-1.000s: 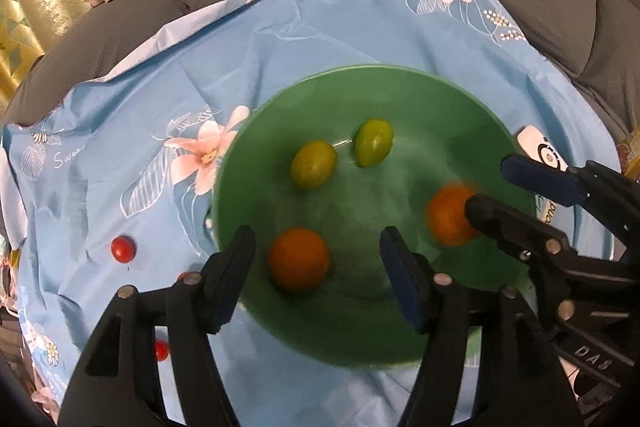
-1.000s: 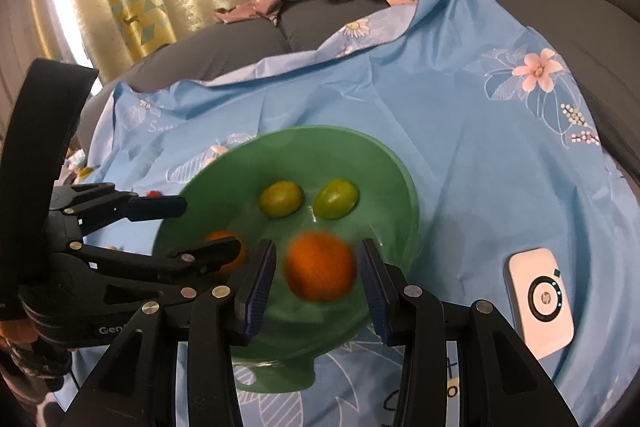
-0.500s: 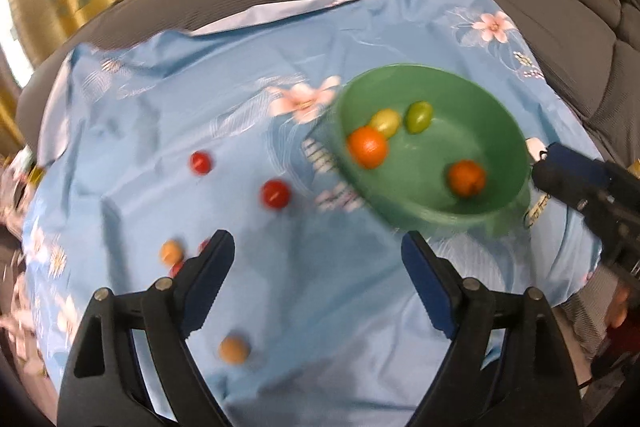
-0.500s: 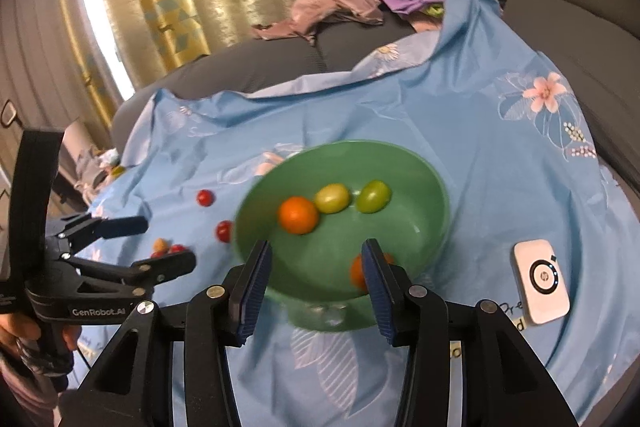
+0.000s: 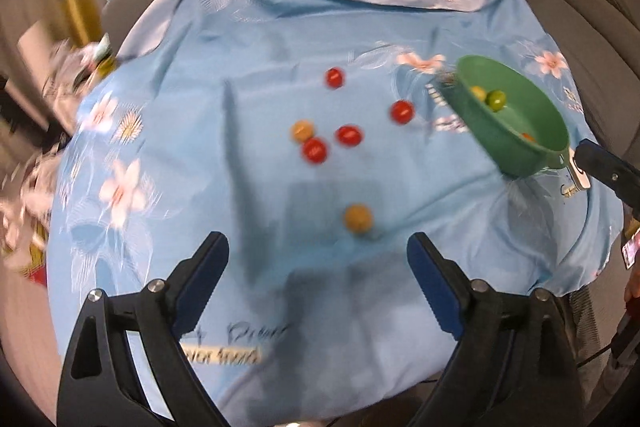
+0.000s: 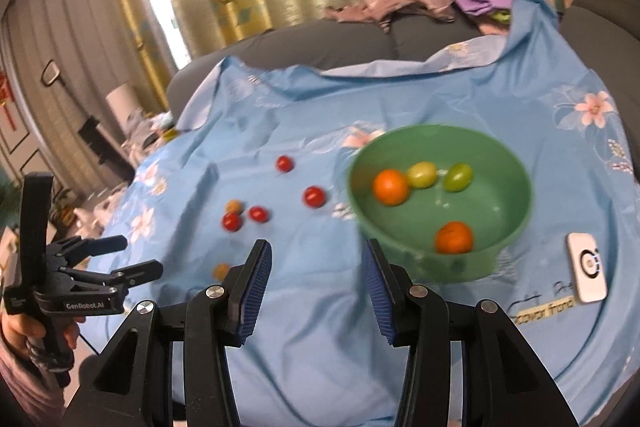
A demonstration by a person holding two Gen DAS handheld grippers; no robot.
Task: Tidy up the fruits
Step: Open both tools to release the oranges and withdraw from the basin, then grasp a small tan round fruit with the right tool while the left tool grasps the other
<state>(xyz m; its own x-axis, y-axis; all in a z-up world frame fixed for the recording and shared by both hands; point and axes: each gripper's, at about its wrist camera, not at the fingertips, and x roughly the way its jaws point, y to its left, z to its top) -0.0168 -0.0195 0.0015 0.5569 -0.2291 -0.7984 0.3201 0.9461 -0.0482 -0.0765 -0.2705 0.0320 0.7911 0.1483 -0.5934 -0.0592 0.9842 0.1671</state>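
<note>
fruit partly sorted; both tools empty.
we find the left tool (image 5: 318, 269) opening wide, the right tool (image 6: 316, 291) parted, neither holding anything. green bowl (image 6: 516, 223) holds four fruits; loose tomatoes (image 6: 314, 197) lie at its nine o'clock on the blue cloth (image 6: 400, 99).

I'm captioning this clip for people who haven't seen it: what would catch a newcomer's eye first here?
First the green bowl on the flowered blue cloth, holding two orange fruits and two green ones. Then the small red tomatoes and pale orange fruits scattered loose on the cloth to the bowl's left. In front, the left gripper is opening with nothing between its fingers, and the right gripper is empty too.
</note>
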